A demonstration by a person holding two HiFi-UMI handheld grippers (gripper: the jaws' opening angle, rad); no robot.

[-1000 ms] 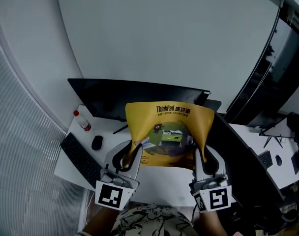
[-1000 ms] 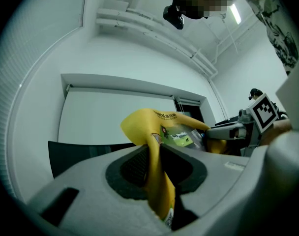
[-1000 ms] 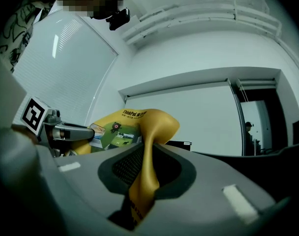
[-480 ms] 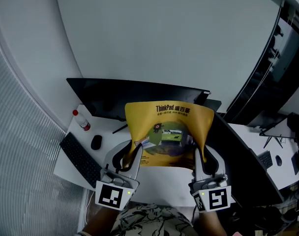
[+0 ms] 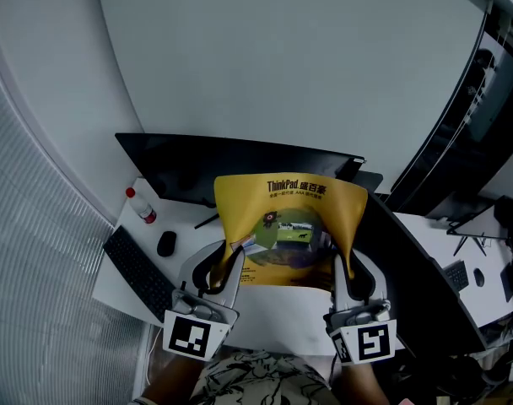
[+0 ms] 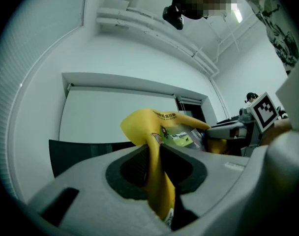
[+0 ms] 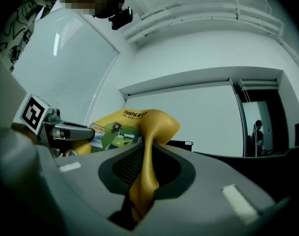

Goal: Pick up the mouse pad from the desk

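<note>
Side by side and roughly level, left gripper [image 5: 231,261] and right gripper [image 5: 342,266] each clamp yellow mouse pad [image 5: 290,202]

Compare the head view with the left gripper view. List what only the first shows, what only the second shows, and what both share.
Only the head view: the keyboard, mouse and bottle on the white desk.
Only the left gripper view: close up, the left gripper with its jaws pinching the mouse pad at its edge, and ceiling pipes overhead.
Both: the yellow mouse pad held up off the desk, the right gripper on its other edge, and the dark monitor.
</note>
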